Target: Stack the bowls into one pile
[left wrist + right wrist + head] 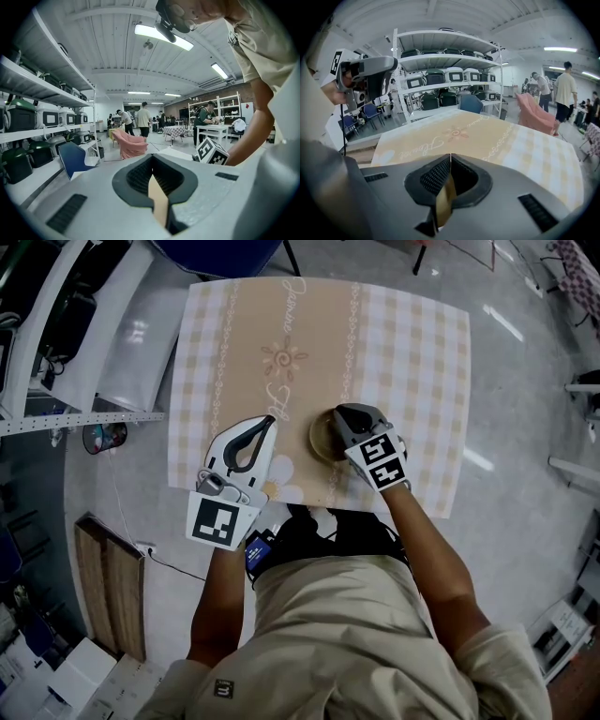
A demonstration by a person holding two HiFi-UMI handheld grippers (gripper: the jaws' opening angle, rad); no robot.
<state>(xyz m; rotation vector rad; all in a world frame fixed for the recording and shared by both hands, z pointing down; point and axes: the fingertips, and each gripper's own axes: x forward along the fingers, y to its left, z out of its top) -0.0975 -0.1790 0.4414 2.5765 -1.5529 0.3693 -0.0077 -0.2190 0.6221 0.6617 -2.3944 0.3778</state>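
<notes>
A brown bowl [322, 437] sits on the checked beige tablecloth [412, 352] near the table's front edge. Whether it is one bowl or a pile I cannot tell. My right gripper [343, 412] lies over the bowl's right half and hides it, jaws shut tip to tip [450, 155]. A brown sliver of bowl shows below through the slit behind the tips. My left gripper [269, 423] hovers to the left of the bowl, apart from it, jaws shut and empty [152, 160]. It also shows raised in the right gripper view [365, 75].
The tablecloth [487, 136] stretches bare ahead of the right gripper. Shelves of rice cookers [445, 75] stand beyond the table, with a blue chair [75, 159] and a pink covered chair [130, 144] on the floor. Several people stand far off. A wooden board [111, 587] lies left of me.
</notes>
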